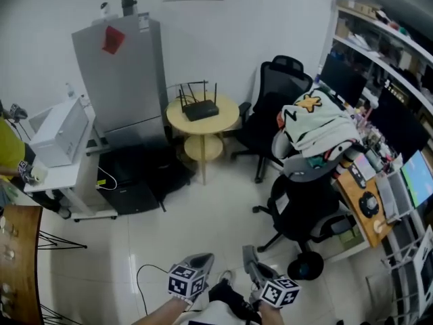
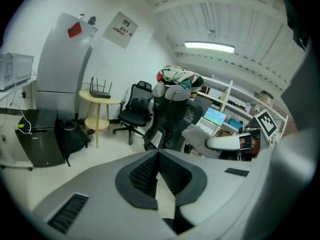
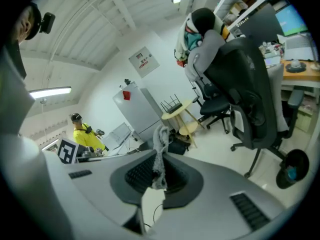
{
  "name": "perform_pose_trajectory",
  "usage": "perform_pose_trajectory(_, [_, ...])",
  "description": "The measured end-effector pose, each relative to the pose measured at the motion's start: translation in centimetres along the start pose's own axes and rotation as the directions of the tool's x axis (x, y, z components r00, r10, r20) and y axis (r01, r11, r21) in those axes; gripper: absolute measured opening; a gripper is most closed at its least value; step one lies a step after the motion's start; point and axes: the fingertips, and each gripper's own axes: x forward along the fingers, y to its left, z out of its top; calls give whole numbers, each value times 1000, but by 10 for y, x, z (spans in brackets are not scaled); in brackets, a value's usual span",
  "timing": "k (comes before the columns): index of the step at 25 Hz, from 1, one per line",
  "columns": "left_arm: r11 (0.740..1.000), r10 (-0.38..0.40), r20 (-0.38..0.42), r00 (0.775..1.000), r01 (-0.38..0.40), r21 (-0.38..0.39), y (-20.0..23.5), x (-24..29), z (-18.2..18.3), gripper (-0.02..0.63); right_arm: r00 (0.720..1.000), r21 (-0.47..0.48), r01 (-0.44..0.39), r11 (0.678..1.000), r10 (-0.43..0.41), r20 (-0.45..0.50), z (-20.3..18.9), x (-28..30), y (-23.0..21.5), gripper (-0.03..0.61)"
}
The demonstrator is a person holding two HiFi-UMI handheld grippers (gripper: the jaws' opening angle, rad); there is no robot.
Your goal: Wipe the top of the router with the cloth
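The black router [image 1: 200,108] with its upright antennas sits on a small round yellow table [image 1: 223,119] across the room, next to the fridge. It also shows far off as the router [image 2: 101,95] in the left gripper view and the router [image 3: 172,104] in the right gripper view. Both grippers are low at the near edge of the head view, far from the table. My right gripper [image 3: 159,160] is shut on a grey cloth [image 3: 160,143] that sticks up between its jaws. My left gripper [image 2: 157,156] is shut with nothing in it.
A grey fridge [image 1: 125,80] stands left of the table, with a black bag [image 1: 139,175] on the floor in front. Two black office chairs [image 1: 308,202] and a clothes pile [image 1: 318,124] stand right, by a cluttered desk [image 1: 369,202]. A person in yellow [image 3: 85,136] is at left.
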Motion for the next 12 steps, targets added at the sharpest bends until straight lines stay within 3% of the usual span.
perform_pose_trajectory(6, [996, 87, 56, 995, -84, -43, 34, 41, 58, -2, 994, -53, -100, 994, 97, -52, 64, 66, -13, 35])
perform_pose_trajectory(12, [989, 139, 87, 987, -133, -68, 54, 79, 94, -2, 984, -88, -158, 983, 150, -91, 100, 110, -31, 35])
